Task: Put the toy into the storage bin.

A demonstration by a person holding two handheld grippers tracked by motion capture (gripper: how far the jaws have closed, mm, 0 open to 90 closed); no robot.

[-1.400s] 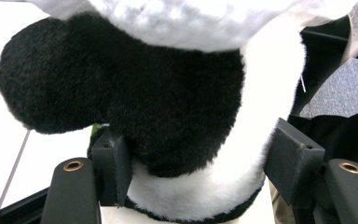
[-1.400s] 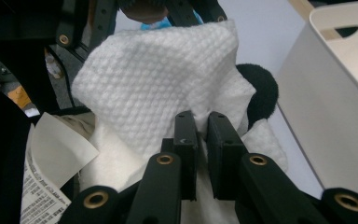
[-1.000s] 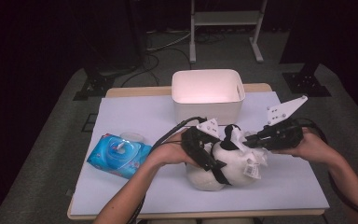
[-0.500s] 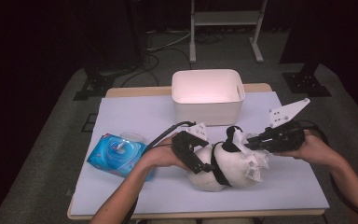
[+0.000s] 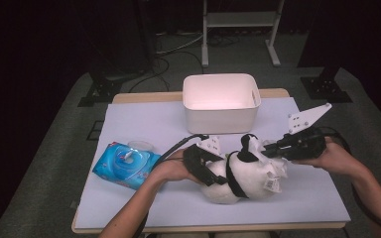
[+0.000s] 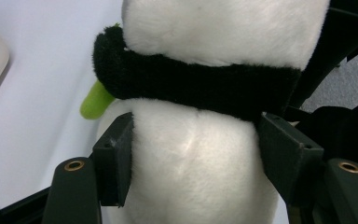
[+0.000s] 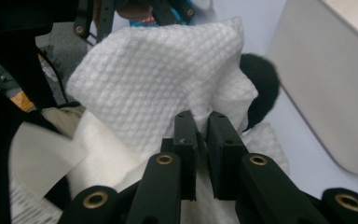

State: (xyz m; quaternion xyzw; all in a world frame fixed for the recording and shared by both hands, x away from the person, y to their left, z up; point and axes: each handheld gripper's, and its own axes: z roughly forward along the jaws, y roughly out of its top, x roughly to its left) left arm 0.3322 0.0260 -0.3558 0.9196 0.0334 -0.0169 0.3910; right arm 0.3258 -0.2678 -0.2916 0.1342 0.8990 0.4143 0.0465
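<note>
High view first: you work in a dark room with grey carpet [image 5: 44, 163], a metal stand [image 5: 238, 20] and cables at the back. Your table [image 5: 144, 124] carries a pale lilac sheet, and a white bin [image 5: 221, 101] stands at its far middle. A plush panda [image 5: 243, 176] lies on its side near the front edge, between your two hands. A blue wipes pack [image 5: 124, 163] rests well to its left, just beside your left forearm.

Your left gripper [image 5: 203, 163] sits against the toy's left flank. Your right gripper [image 5: 278, 148] comes in from the right at the toy's head, with a white wipe [image 5: 268, 151] bunched there.

Left gripper view adds what the overhead hides: your jaws have just been closing, and both pads now bear on the panda's white body [image 6: 191, 177] just below its black band [image 6: 200, 84]; a small green piece [image 6: 95, 100] juts out at the left.

Right gripper view shows your right gripper [image 7: 201, 135] clamped tight on a fold of the embossed wipe [image 7: 158, 88], which drapes over the toy, with a black ear [image 7: 261, 88] at its right edge and the bin wall [image 7: 326, 84] near.
</note>
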